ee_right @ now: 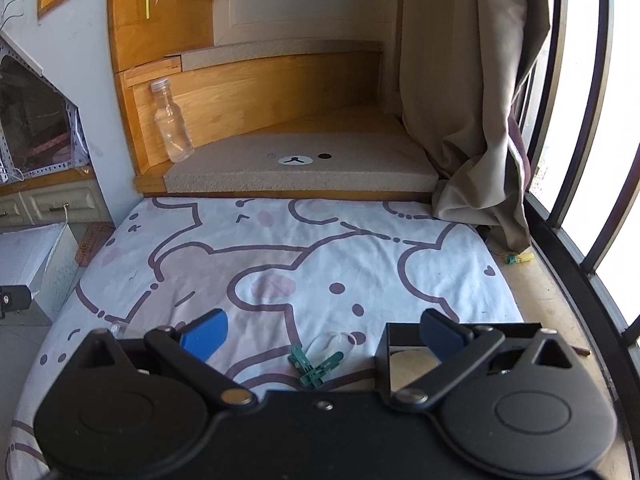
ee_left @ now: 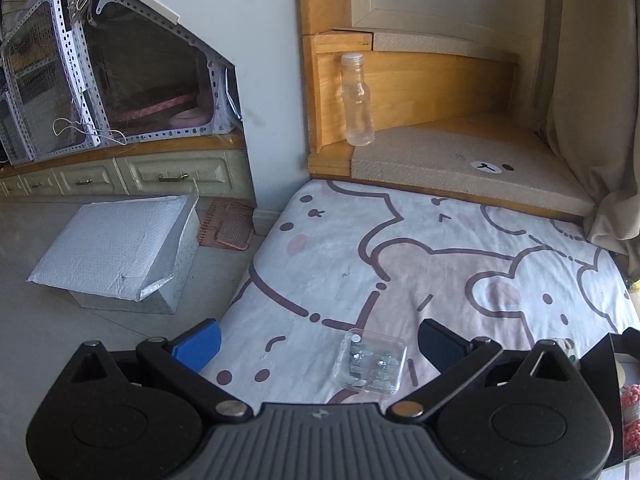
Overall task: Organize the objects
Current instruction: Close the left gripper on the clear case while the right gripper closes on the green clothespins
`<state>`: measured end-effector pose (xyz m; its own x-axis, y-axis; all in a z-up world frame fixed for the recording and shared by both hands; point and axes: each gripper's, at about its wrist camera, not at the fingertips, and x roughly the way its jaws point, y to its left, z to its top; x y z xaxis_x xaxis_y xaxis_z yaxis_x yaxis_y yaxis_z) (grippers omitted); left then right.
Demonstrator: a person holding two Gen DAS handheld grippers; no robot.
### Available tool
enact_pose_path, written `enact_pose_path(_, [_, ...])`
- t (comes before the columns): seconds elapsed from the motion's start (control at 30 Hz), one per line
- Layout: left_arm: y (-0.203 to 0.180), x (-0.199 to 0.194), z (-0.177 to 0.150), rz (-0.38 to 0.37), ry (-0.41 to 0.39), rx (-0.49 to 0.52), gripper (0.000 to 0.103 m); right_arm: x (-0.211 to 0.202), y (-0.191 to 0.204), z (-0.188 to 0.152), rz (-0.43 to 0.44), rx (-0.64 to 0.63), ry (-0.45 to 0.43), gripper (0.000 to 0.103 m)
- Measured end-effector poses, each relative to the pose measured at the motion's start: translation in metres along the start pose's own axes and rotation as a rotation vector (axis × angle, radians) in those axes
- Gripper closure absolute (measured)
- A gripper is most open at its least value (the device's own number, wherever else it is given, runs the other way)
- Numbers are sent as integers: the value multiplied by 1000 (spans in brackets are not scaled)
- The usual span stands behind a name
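Observation:
A small clear plastic case with small items inside lies on the cartoon-print sheet, between the fingers of my left gripper, which is open and holds nothing. In the right wrist view, green clothespins with a white string lie on the sheet between the fingers of my open right gripper. A black open box stands at the right finger, its inside partly hidden. An empty clear bottle with a white cap stands upright on the wooden step.
A beige bear-face mat covers the wooden platform beyond the sheet. A curtain and window bars stand at the right. Left of the bed on the floor sit a silver padded parcel and a small basket. The black box edge shows at the right.

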<state>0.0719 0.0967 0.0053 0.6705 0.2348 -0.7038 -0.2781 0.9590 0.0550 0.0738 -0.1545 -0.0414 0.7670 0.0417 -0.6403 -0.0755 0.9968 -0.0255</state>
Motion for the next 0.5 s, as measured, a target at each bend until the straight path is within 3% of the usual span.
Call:
enact_pose_path(0.23, [16, 22, 3, -11, 33, -69, 0, 25, 8, 0, 13, -19, 30, 0])
enact_pose_path(0.5, [23, 50, 5, -30, 66, -101, 4, 61, -12, 2, 80, 152, 105, 1])
